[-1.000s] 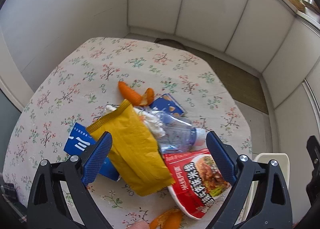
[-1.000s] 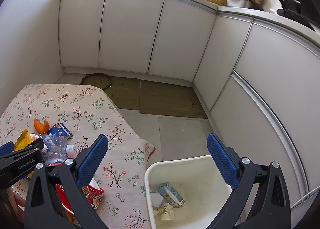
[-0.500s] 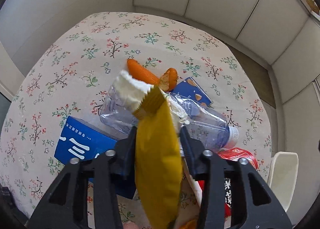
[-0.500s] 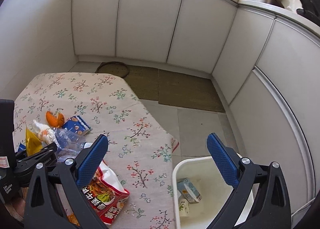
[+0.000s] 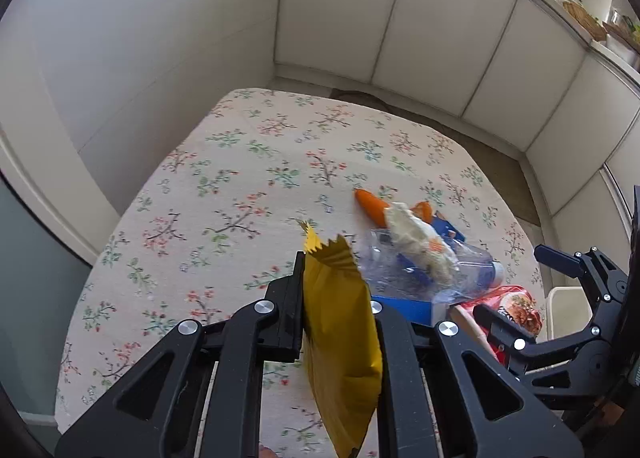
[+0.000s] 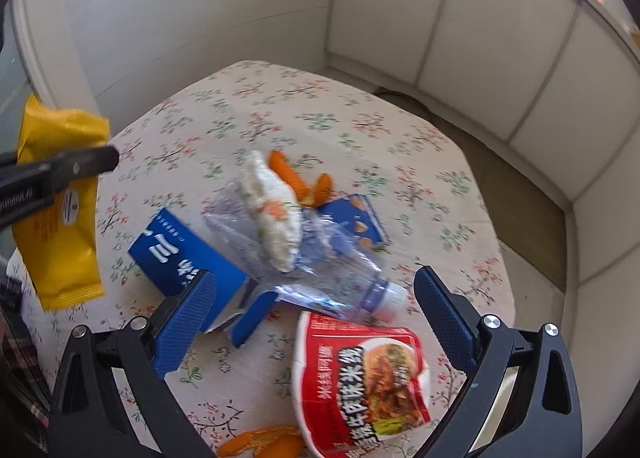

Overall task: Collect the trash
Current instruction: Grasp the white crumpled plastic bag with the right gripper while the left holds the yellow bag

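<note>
The left gripper (image 5: 338, 294) clamps a yellow foil snack wrapper (image 5: 340, 338), lifted above the floral-cloth table (image 5: 224, 186). The right gripper (image 6: 316, 322) hangs spread over a crushed clear plastic bottle (image 6: 320, 262), near the table's right edge.

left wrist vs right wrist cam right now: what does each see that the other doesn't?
Left wrist only: the white bin past the table edge, and the right gripper seen from outside, open.

Right wrist only: the orange peel scraps at the near table edge, the full red noodle cup lid, and the blue carton unobstructed.

Both: the yellow wrapper clamped in the left gripper, the crushed clear bottle with a white wad on it, and orange peel behind.
</note>
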`<state>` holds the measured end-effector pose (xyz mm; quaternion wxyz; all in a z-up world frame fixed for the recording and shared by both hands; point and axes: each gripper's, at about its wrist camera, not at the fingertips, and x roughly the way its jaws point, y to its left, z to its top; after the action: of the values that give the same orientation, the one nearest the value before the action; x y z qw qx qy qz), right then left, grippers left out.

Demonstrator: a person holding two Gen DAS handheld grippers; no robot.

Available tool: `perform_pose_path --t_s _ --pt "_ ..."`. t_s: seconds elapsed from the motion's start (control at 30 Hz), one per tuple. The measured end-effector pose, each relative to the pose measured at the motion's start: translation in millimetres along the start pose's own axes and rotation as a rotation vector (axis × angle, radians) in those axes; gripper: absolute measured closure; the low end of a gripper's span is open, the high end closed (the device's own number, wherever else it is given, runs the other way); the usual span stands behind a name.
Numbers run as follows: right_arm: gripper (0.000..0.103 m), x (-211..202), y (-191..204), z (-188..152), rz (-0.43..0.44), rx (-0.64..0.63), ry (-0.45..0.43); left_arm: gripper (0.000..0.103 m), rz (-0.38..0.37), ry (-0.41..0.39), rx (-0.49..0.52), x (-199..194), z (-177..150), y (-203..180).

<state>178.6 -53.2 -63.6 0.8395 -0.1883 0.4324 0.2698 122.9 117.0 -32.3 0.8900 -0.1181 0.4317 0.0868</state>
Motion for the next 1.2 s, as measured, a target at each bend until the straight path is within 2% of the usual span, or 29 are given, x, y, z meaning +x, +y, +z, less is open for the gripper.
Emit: perform_pose_path --t_s 0.07,0.13,0.23,0.37,0.43,0.57,0.6,0.63,0.67,0.7,0.9,1.2 --pt "0.007 6 22 4 0.019 -0.083 0.0 0.092 0.003 -0.01 -0.051 -2 0 20" --pt "0.007 12 32 12 -0.016 -0.104 -0.014 0.092 -0.013 -0.001 -0.116 1 1 38" --pt "0.007 22 27 24 0.024 -0.048 -0.003 0.092 -0.057 0.026 -0.195 7 4 56" --pt "0.011 45 12 31 0.065 0.038 0.017 0.092 -0.077 0.037 -0.209 13 5 60" --pt "0.023 59 8 33 0.1 0.069 0.033 0.092 -0.092 0.045 -0.207 14 5 59" --pt "0.031 78 14 32 0.089 0.048 0.058 0.092 -0.108 0.052 -0.214 17 4 61" --pt "0.037 77 15 32 0.082 0.044 0.041 0.092 -0.112 0.054 -0.218 17 5 61" --pt "0.055 78 14 32 0.08 0.051 0.04 0.092 -0.114 0.054 -0.219 17 5 61" --pt "0.06 81 12 33 0.081 0.068 0.057 0.092 -0.117 0.054 -0.219 17 4 61" --pt "0.06 81 9 32 0.085 0.085 0.06 0.092 -0.119 0.051 -0.218 16 4 61" --pt "0.06 62 -4 34 0.064 0.175 0.018 0.092 -0.113 0.003 -0.2 8 6 57" --pt "0.06 -27 -17 51 -0.03 0.265 -0.189 0.092 -0.108 -0.108 -0.2 -25 18 47"
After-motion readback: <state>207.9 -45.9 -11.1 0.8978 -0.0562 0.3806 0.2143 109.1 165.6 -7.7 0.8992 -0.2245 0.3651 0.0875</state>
